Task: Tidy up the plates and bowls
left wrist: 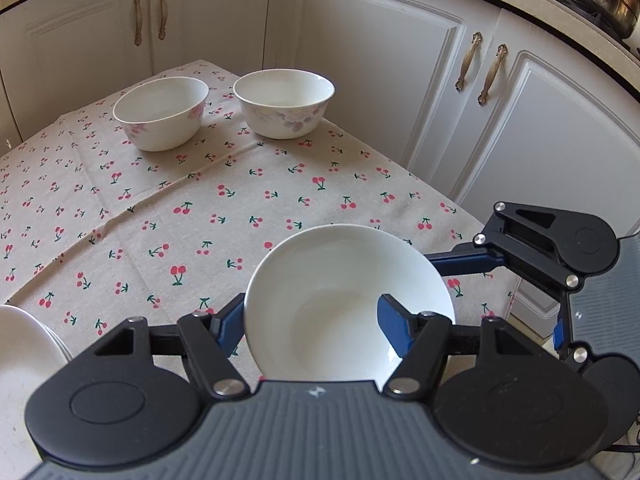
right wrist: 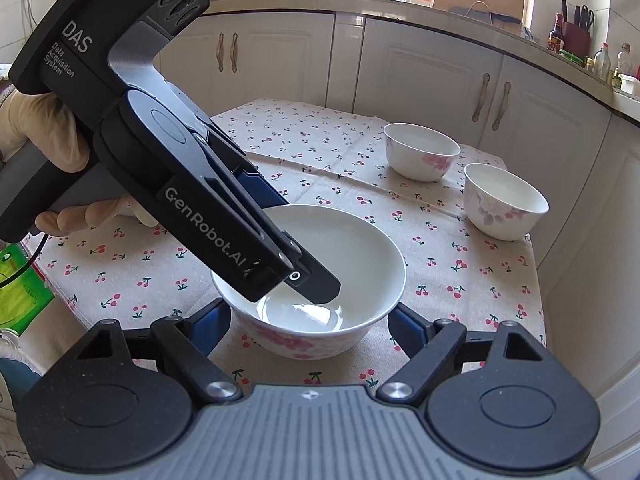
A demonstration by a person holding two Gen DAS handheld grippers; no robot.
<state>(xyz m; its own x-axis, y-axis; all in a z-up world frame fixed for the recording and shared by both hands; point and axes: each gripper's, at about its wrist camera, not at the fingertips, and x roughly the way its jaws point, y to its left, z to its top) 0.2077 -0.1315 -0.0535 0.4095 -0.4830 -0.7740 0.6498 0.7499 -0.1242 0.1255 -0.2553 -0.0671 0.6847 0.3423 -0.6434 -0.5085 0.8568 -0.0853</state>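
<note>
A white bowl with pink flowers [left wrist: 340, 300] [right wrist: 320, 280] is at the near side of the cherry-print tablecloth. My left gripper [left wrist: 310, 330] is shut on its rim: one finger is inside the bowl and one outside, as the right wrist view shows [right wrist: 316, 280]. My right gripper [right wrist: 308, 326] is open, its blue fingers standing either side of the bowl, apart from it. Two more flowered bowls stand at the far end: one [left wrist: 162, 112] [right wrist: 420, 150] and another [left wrist: 284, 102] [right wrist: 504, 200].
A stack of white plates [left wrist: 20, 344] shows at the left edge of the left wrist view. The table [left wrist: 200, 208] stands against white kitchen cabinets [left wrist: 380, 60]. A green bag [right wrist: 20, 292] lies beside the table on the left.
</note>
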